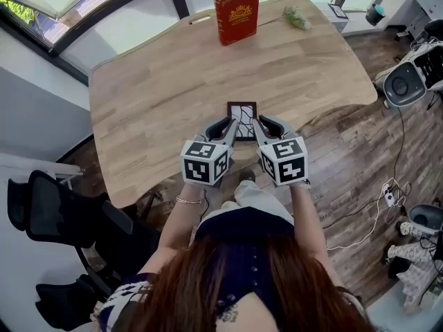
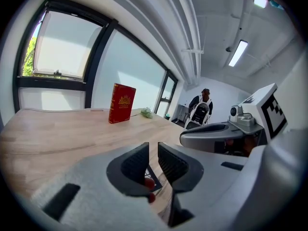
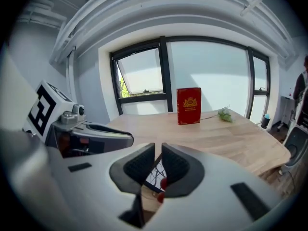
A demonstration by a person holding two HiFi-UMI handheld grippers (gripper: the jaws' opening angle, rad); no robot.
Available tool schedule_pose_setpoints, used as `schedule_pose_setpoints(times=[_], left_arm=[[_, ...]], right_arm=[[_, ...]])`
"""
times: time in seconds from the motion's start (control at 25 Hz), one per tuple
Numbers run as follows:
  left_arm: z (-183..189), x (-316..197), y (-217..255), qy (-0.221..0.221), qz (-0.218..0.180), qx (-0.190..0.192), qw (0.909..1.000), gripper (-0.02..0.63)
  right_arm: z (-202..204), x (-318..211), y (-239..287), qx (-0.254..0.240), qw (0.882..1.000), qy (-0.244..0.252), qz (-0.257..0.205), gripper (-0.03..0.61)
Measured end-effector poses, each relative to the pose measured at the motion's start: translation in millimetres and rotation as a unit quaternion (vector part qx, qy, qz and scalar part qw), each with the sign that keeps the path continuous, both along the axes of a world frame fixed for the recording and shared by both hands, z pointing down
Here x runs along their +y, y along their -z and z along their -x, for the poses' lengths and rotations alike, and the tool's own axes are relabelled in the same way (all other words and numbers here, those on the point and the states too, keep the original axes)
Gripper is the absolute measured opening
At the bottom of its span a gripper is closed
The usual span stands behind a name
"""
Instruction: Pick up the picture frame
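The picture frame [image 1: 241, 111], small and dark-edged with a crackle pattern, lies flat on the wooden table [image 1: 152, 95] close to its near edge. My left gripper [image 1: 230, 122] hovers at the frame's left side and my right gripper [image 1: 255, 122] at its right side, both just above it. Each is shut with nothing between the pads. In the left gripper view the frame [image 2: 152, 175] peeks out below the shut left gripper [image 2: 153, 150]. In the right gripper view the frame [image 3: 156, 175] shows behind the shut right gripper [image 3: 158, 150].
A red book [image 1: 236, 14] stands upright at the table's far edge, with a green sprig [image 1: 296, 17] to its right. A black office chair [image 1: 62, 213] stands at the left, and a person [image 2: 201, 109] stands far back in the room. Cables and devices lie on the floor [image 1: 387, 192] to the right.
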State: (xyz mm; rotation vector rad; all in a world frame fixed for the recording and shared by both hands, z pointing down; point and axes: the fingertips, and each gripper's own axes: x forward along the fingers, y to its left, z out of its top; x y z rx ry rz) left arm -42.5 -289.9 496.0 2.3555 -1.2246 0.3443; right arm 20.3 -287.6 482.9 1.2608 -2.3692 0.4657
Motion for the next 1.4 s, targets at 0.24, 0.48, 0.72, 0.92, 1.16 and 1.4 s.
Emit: schedule_pose_setpoints(times=[0.24,0.48,0.72,0.92,1.16,1.4], left_arm=[[-2,-14,-21,0.002,0.022,-0.009,0.9997,0.044],[-3,-23,-46,-0.004,0.052,-0.020,0.9985,0.081],[4,-32,-78,0.002,0.094,-0.026,0.9952,0.120],[10,-40,-102,0.010,0.126,-0.030,0.9915,0.123],[15,-46,-129,0.012,0.170,-0.031,0.9849,0.126],[17,-46,-156,0.007,0.213,-0.032,0.9765,0.138]], right_arm=[[-1,-13,-27,0.012,0.999,0.014,0.029,0.031],[-5,-25,-55,0.022,0.998,0.023,0.059,0.057],[-9,-36,-83,0.028,0.995,0.027,0.093,0.070],[-9,-43,-107,0.030,0.992,0.026,0.121,0.084],[-10,-49,-136,0.033,0.987,0.025,0.157,0.102],[-10,-54,-157,0.033,0.982,0.025,0.183,0.115]])
